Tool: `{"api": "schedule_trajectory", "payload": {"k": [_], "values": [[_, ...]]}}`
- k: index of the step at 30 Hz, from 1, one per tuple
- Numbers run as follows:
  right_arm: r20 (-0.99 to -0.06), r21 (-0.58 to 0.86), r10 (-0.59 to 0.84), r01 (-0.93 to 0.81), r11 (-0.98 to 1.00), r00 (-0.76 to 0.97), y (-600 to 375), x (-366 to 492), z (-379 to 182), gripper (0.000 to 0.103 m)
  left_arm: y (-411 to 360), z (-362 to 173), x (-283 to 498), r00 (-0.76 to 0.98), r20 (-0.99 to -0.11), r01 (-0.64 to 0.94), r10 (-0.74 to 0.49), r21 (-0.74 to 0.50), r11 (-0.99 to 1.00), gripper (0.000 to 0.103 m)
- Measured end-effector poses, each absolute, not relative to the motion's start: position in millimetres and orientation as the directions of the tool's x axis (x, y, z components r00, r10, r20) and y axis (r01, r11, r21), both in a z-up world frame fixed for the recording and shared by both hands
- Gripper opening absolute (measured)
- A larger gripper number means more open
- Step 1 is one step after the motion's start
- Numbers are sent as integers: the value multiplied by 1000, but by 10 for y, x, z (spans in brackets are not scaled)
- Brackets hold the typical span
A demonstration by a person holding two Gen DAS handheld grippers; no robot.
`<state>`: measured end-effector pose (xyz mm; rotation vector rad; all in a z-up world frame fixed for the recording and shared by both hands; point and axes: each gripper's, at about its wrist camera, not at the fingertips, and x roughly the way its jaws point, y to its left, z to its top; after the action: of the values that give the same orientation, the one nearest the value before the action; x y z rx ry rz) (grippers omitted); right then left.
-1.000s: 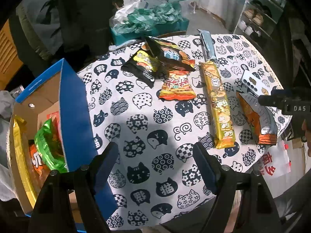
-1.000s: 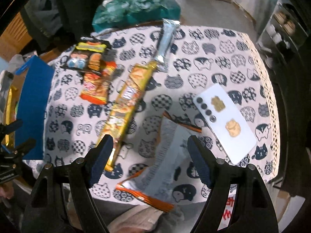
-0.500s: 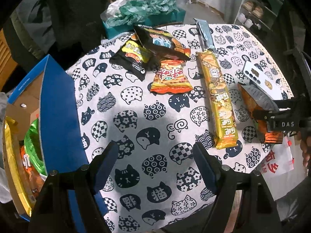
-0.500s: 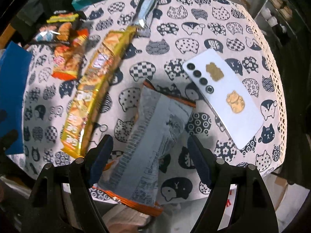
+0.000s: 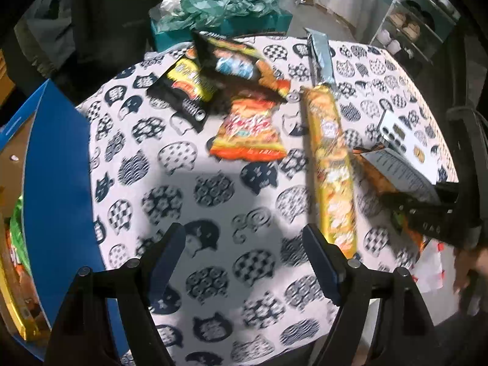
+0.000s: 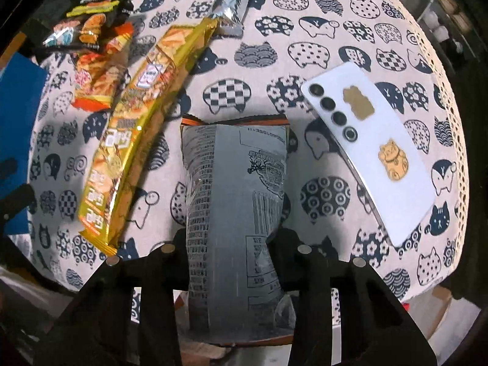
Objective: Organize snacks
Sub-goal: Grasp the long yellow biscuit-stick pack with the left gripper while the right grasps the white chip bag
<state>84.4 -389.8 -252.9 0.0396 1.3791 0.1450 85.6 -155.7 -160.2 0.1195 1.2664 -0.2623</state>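
The table (image 5: 231, 201) with its cat-print cloth carries the snacks; only the left wrist view shows the blue-flapped cardboard box (image 5: 58, 164) at its left edge, with packets inside. Only the right wrist view shows the white phone (image 6: 375, 152) whole. The right gripper (image 6: 228, 262) has just closed its fingers on the silver-backed snack bag (image 6: 235, 195) at the table's near edge beside the long yellow packet (image 6: 134, 128), while the left gripper (image 5: 244, 262) hangs open over bare cloth.

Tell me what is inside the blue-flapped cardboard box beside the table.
In the blue-flapped cardboard box, the left wrist view shows a green snack bag, an orange packet and a shiny gold packet. The flap and frame edge hide the rest.
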Motion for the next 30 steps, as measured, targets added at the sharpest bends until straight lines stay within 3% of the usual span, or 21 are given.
{"api": "schedule_trajectory", "payload": {"k": [14, 26, 29, 30], "values": [[-949, 122, 128, -41, 992, 287, -4210, 1148, -2321, 34, -2394, -1834, 1209, 253, -962, 333, -105, -15, 943, 80], [-937, 139, 147, -48, 989, 317, -4232, 1110, -2094, 34, -2591, -2187, 1349, 225, -972, 306, -72, 0, 952, 80], [-936, 147, 154, -47, 988, 318, -4229, 1116, -2099, 34, -2588, -2240, 1326, 225, -971, 310, -82, -8, 951, 60], [-935, 149, 156, -48, 988, 318, -4240, 1092, -2082, 34, -2587, -2261, 1323, 216, -972, 315, -92, -20, 949, 49]]}}
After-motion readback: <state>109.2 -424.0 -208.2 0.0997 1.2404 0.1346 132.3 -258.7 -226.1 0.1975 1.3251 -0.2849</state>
